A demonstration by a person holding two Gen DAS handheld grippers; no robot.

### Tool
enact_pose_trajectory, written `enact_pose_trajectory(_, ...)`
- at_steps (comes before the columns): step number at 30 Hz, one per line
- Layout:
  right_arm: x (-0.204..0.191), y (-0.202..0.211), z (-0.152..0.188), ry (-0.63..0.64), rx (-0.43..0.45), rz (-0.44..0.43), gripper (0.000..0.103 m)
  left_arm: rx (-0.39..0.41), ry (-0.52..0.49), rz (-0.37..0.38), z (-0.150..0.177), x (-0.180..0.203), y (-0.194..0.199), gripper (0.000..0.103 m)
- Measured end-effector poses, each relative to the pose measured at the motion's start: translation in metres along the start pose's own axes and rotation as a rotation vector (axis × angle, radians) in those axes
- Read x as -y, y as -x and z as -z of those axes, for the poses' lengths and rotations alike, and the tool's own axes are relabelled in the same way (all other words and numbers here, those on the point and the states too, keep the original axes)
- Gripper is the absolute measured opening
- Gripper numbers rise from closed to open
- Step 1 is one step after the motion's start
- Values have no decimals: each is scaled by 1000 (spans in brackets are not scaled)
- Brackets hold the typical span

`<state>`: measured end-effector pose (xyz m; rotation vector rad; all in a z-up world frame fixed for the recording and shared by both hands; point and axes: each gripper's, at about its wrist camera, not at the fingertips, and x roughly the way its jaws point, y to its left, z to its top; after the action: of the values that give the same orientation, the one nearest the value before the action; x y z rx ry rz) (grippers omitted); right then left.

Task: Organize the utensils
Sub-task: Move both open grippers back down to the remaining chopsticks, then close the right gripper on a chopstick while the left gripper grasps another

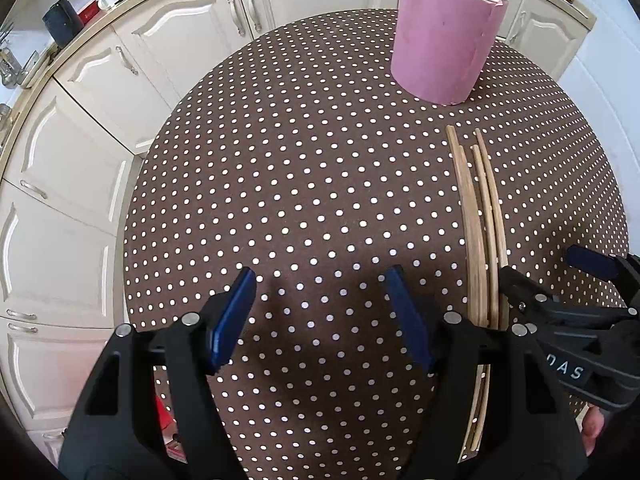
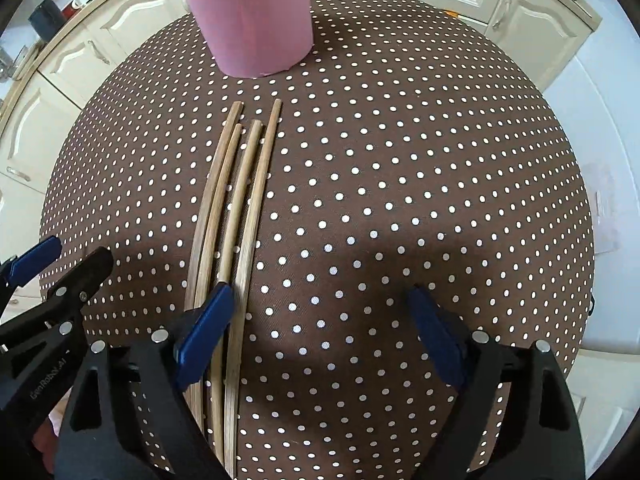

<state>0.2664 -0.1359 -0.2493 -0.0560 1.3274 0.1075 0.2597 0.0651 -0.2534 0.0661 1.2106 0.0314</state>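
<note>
On the far left, cream kitchen cabinets (image 1: 120,80) curve behind the table (image 1: 320,200), which wears a brown cloth with white dots. My left gripper (image 1: 320,300) hangs over bare cloth at the near edge, its blue pads well apart and nothing between them. Just to its right lie the four wooden chopsticks (image 2: 236,208), side by side and roughly parallel, running from the near edge away toward the pink holder (image 1: 444,40). That holder stands upright at the far side of the table, with the tops of more sticks poking out of it.

My right gripper (image 2: 320,328) hovers to the right of the bundle, jaws wide and empty. Its left pad crosses over the near part of the two middle sticks; I can't tell whether it touches them or only floats above.

I judge this to be the approach for the next pick: some sticks are already in the holder, four remain on the cloth. The next move, as I see it, calls for shifting the right gripper left so one stick sits between the pads, lowering to the cloth, then closing without dragging its close neighbours along.
</note>
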Motion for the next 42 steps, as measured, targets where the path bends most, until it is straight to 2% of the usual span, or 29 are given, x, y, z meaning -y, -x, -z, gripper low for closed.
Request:
enact_pose_trajectory(3,-2,-1,-2,3,-1,0,84,-2,-3,-2,0,5,0,67)
enact_pose_trajectory(5,-4,-1,-3,12,0,2,79,-3,-1,2,5,8,3,67)
enact_pose_trajectory(6,-4,-1,2,21,3,0,72,-3,1,0,5,8,2,67)
enact_pose_trajectory(7,-8,-1,3,33,5,-2,60,-4,2,2,9,8,4,67)
enact_pose_trajectory(8,-15,-2,4,64,7,50,55,-6,2,7,9,9,4,68)
enact_pose_trajectory(11,-22,1,3,84,21,30,38,-12,-1,-2,12,13,5,68)
enact_pose_trajectory(13,-18,1,2,71,37,35,18,-11,0,-2,15,15,7,68)
enact_pose_trajectory(15,-12,2,-1,53,42,34,7,-11,3,7,15,17,7,69)
enact_pose_trajectory(16,-8,3,-1,40,45,25,6,-7,3,14,18,19,8,69)
enact_pose_trajectory(20,16,2,-1,-61,67,-101,6,-16,-8,29,19,30,8,69)
enact_pose_trajectory(25,39,2,1,-128,75,-198,6,-39,-23,57,14,48,5,71)
enact_pose_trajectory(29,57,11,3,-135,77,-227,6,-56,-52,67,11,64,3,71)
enact_pose_trajectory(35,65,6,4,-139,77,-256,6,-104,-54,129,8,79,-1,72)
enact_pose_trajectory(40,68,11,8,-141,76,-266,6,-102,-77,113,6,93,-6,75)
enact_pose_trajectory(42,70,10,8,-143,76,-270,6,-119,-85,83,2,97,-13,77)
